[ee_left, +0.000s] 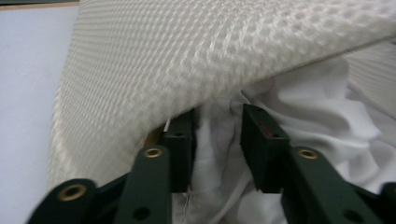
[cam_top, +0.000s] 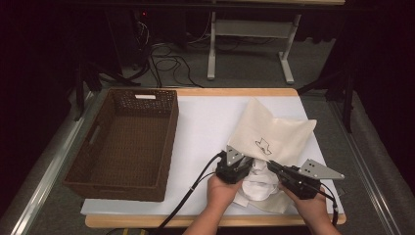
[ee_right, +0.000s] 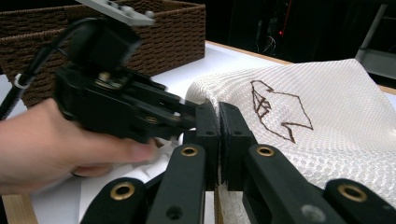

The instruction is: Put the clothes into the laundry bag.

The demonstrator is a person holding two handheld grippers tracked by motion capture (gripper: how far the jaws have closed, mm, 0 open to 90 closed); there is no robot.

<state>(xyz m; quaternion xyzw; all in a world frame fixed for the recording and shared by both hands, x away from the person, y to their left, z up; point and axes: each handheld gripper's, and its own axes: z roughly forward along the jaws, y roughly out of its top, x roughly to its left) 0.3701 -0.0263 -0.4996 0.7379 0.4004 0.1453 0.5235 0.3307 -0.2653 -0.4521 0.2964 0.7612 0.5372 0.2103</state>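
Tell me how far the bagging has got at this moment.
Partly done, it seems. White cloth sits at the mesh bag mouth, some still outside. The right gripper pinches the bag's edge; the left gripper is parted around the cloth. The wicker basket holds nothing yet.

The left gripper (ee_left: 217, 140) reaches into soft white cloth (ee_left: 327, 121), its two black jaws apart with a fold of the cloth standing between them. Above the jaws, the cream mesh bag (ee_left: 187, 56) arches across the frame, its woven edge lifted over the white fabric and resting just over the left jaw. At the far left lies the pale desk (ee_left: 23, 93) surface.
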